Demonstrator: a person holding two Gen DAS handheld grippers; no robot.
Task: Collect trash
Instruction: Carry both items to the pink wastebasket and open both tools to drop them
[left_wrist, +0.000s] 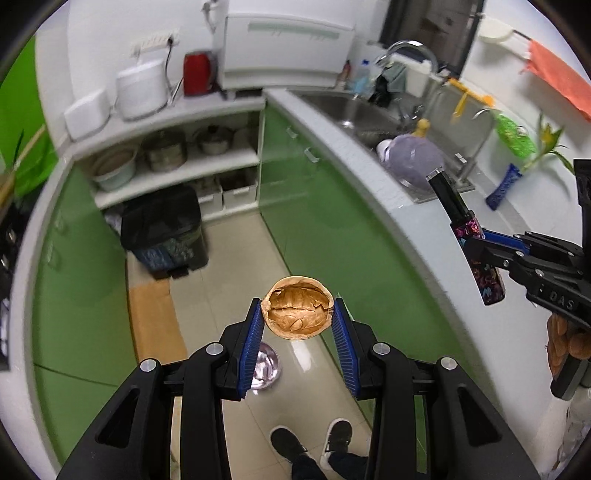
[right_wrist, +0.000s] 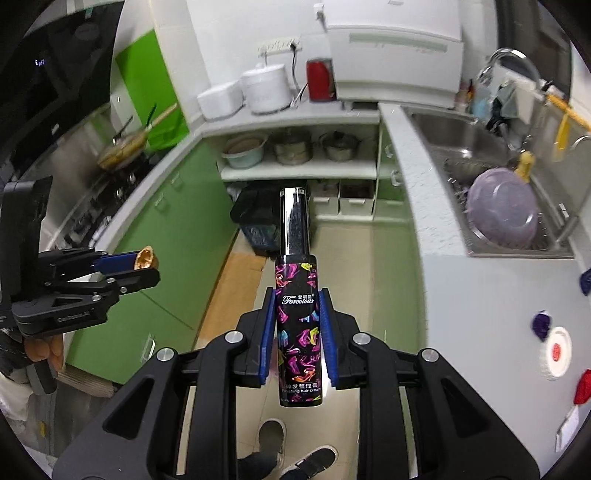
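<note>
Worktop (left_wrist: 373, 173) curves from 12 to 3 o'clock in the left wrist view, with the black trash bin (left_wrist: 162, 229) on the floor at 10 o'clock. Both tools tilt steeply downward. The right hand-held gripper (right_wrist: 297, 325) pinches a hair cream bottle (right_wrist: 299, 314), its base cut off from clear reading. The left hand-held gripper (left_wrist: 297, 314) pinches a walnut shell half (left_wrist: 297, 312); shoes below are partly hidden.

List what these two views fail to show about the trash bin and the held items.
- Trash bin: blurred in the left wrist view; in the right wrist view the hair cream tube hides its middle. Contents unreadable.
- Walnut shell: outer side faces away.
- Tube's fill level: opaque.
</note>
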